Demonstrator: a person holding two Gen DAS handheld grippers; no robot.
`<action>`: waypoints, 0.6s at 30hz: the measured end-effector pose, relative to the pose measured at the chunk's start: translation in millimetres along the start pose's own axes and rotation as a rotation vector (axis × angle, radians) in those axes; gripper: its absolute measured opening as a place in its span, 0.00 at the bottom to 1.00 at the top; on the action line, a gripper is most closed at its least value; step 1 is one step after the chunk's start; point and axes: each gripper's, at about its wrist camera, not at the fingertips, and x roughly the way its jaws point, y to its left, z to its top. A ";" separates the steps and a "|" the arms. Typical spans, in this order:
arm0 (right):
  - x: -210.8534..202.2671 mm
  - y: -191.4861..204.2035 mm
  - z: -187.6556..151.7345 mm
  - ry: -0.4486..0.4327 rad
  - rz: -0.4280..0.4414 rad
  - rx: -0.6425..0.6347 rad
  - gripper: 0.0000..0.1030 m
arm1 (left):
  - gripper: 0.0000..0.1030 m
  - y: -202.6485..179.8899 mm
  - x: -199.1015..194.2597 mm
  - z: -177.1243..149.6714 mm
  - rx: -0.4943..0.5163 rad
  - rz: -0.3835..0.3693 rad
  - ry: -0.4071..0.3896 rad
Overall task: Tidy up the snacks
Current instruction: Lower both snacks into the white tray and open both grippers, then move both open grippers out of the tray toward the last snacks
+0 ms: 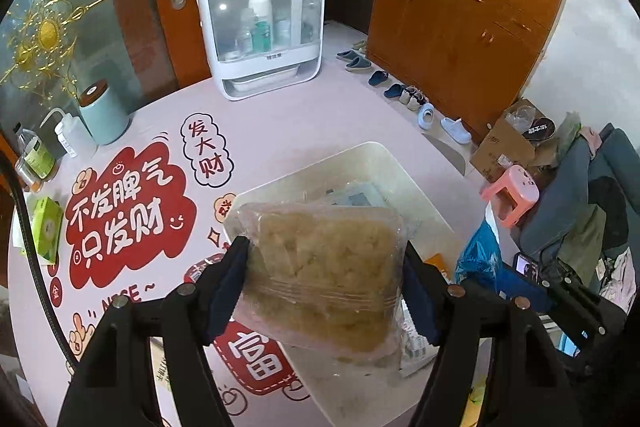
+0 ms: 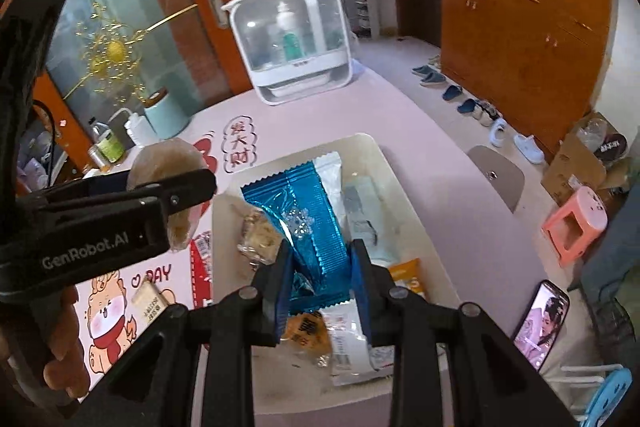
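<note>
Table with a pink printed cover fills both views; a white cabinet stands top centre. Below centre lies a white tray holding snack packets. The left gripper clamps a clear bag of pale snacks, lifted above the tray's near left corner. The right gripper is closed on a blue packet in the tray. A phone rests lower right.

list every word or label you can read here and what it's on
"GenRobot.AI": side of the left gripper
"不发脾气 只发财": red cloud on the tablecloth
"发大财": bubble on the tablecloth
"富": red tag
"DAY": tablecloth print
Snack wrappers, bottle labels, cardboard box: too blurred.
</note>
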 end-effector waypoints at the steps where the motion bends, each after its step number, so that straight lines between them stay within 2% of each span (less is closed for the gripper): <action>1: 1.9 -2.9 0.0 0.009 -0.008 0.005 0.29 | 0.74 -2.0 1.4 0.0 0.002 0.008 0.001; 4: 8.3 -9.6 -0.6 0.041 -0.014 0.016 0.42 | 0.86 -3.3 4.2 -2.6 0.010 0.046 -0.006; 6: 10.3 -13.1 -2.5 0.051 -0.014 0.023 0.56 | 0.88 -1.9 3.3 -4.4 0.011 0.045 -0.007; 11: 14.2 -12.7 -6.6 0.071 0.010 0.028 0.57 | 0.89 11.9 0.1 -12.0 -0.042 0.037 0.000; 18: 15.8 -4.9 -14.2 0.088 0.024 -0.003 0.57 | 0.89 35.6 -8.1 -34.5 -0.104 0.071 0.010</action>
